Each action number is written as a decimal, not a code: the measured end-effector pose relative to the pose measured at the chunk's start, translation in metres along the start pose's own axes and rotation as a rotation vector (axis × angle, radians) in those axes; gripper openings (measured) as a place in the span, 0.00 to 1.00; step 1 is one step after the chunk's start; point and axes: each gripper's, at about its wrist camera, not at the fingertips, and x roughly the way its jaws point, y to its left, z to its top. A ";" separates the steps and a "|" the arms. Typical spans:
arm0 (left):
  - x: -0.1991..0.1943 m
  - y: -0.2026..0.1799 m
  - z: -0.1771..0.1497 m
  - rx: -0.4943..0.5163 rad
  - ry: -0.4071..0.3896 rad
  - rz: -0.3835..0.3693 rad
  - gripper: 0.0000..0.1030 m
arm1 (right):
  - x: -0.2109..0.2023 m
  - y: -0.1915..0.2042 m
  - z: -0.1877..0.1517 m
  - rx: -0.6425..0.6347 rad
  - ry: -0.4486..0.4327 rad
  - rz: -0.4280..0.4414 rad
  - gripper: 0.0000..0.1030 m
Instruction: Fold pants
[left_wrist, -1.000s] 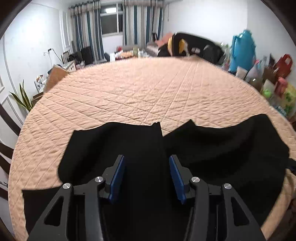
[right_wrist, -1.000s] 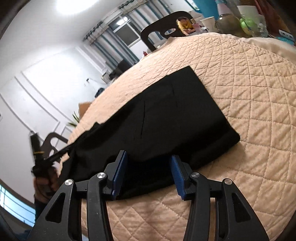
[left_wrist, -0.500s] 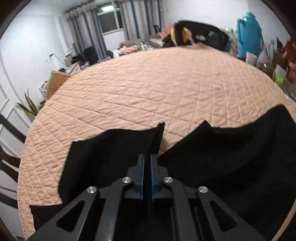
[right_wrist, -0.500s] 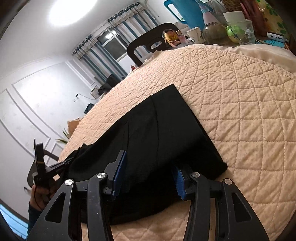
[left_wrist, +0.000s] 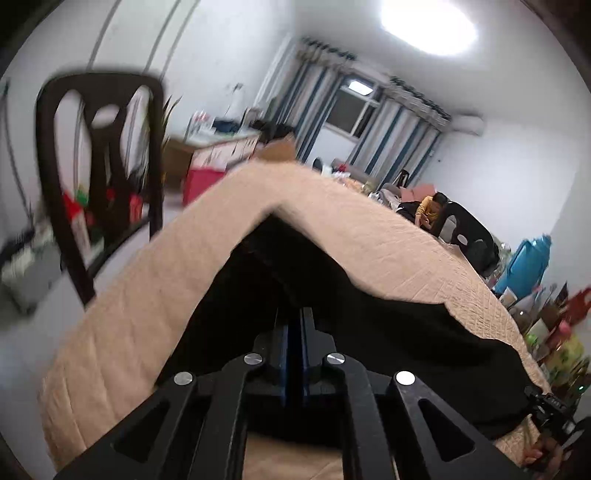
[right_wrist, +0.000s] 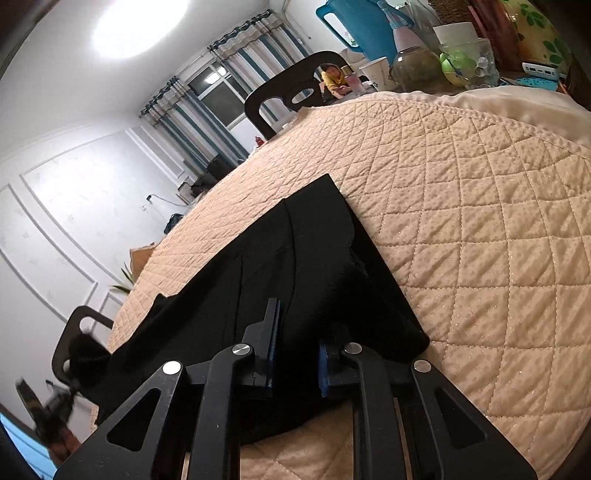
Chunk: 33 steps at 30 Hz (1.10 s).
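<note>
Lifted since the earlier frame, the black fabric pants (left_wrist: 373, 332) rise off the peach quilted cover (right_wrist: 480, 240) – clamped in the left gripper (left_wrist: 294, 325); the right gripper (right_wrist: 297, 339), jaws just closing, straddles the waistband.

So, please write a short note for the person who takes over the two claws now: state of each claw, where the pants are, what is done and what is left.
Left claw: shut on the black pants, fabric pinched between its pads and lifted off the quilt.
Right claw: its jaws have just been closing around the near edge of the pants; a gap shows between the pads, so the grip is not sure yet.
Pants: spread on the beige quilted cover, one end raised by the left claw.
Done: left grasp.
Left: finish the right grasp, then probably carry the held edge over to make the fold, and smooth it.
</note>
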 end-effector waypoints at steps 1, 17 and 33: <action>0.004 0.008 -0.005 -0.028 0.007 -0.001 0.08 | 0.000 0.000 0.000 0.000 0.002 0.000 0.16; 0.030 0.006 -0.005 -0.089 0.038 0.025 0.04 | -0.002 0.007 0.010 0.006 0.004 0.008 0.12; 0.008 0.018 -0.022 -0.080 0.111 0.098 0.09 | -0.017 -0.006 0.004 0.008 0.046 -0.036 0.12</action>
